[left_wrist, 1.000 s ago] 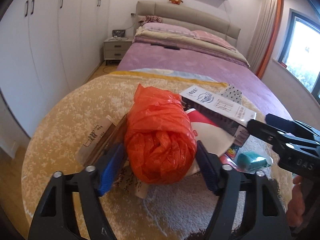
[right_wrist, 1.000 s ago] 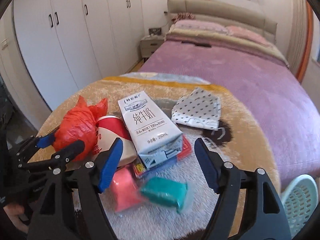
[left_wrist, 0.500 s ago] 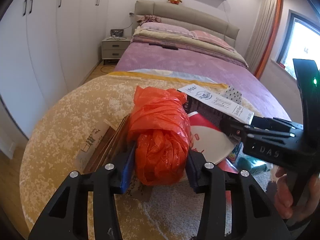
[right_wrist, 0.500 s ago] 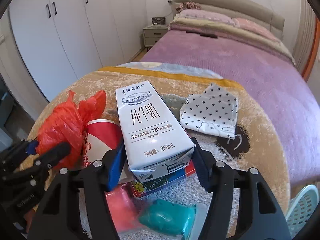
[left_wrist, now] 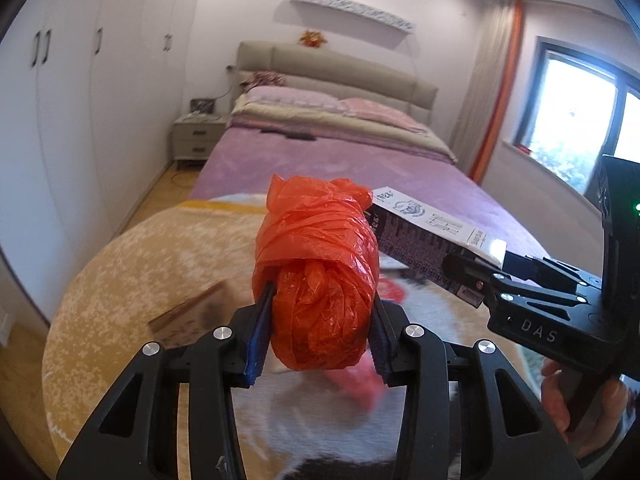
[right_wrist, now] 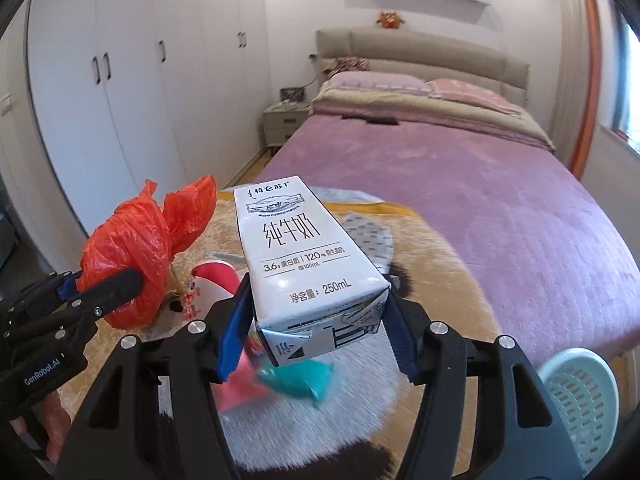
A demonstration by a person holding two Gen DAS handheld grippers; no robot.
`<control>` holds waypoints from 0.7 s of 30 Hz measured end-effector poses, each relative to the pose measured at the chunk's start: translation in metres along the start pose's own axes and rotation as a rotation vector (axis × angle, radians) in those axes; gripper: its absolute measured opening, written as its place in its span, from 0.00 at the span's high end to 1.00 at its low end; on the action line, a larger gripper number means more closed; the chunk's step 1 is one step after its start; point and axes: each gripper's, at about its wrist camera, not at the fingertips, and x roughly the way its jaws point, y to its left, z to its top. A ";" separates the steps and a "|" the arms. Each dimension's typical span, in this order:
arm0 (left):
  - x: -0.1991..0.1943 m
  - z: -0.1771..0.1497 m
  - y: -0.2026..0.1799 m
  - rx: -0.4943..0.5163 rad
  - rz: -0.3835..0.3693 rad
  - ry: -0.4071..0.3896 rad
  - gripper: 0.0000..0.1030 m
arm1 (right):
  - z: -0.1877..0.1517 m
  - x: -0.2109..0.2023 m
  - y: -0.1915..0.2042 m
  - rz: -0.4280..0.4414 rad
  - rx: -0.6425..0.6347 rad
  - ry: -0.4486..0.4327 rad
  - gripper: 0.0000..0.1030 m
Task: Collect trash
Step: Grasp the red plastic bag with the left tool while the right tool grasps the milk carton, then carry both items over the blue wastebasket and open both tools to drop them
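Field notes, both hands loaded

- My left gripper (left_wrist: 320, 334) is clamped on the orange plastic bag (left_wrist: 320, 276); pads press its knotted lower half and the bundle's long axis runs straight out along the fingers toward 12 o'clock
- My right gripper (right_wrist: 316, 330) is clamped on the milk carton (right_wrist: 304, 256); pads bear on its two long sides near the folded end, long axis also toward 12 o'clock, printed face up
- Both items look clear of the round rug (right_wrist: 440, 276), judging by the blur beneath them
- Key relation: the pale slotted basket (right_wrist: 576, 396) sits at 4 o'clock of the right gripper, low at the frame's edge, beside the bed (right_wrist: 480, 184). If that is the bin, the right hand is nearer; the left must cross over
- From the left view the right gripper (left_wrist: 472, 276) lies at 3 o'clock, close by
- Count on the rug: one red-and-white cup (right_wrist: 212, 284), one pink wrapper (right_wrist: 240, 384), one teal wrapper (right_wrist: 300, 376), one dotted face mask (right_wrist: 372, 236), one flat brown carton (left_wrist: 188, 312)
- In hand: one bag, one carton
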 end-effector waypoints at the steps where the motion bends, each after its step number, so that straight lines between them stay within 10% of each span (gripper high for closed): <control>1: -0.003 0.000 -0.009 0.013 -0.013 -0.006 0.61 | -0.002 -0.009 -0.006 -0.017 0.010 -0.010 0.45; 21: 0.018 -0.049 -0.214 0.286 -0.347 0.091 0.61 | -0.098 -0.120 -0.177 -0.298 0.329 -0.004 0.45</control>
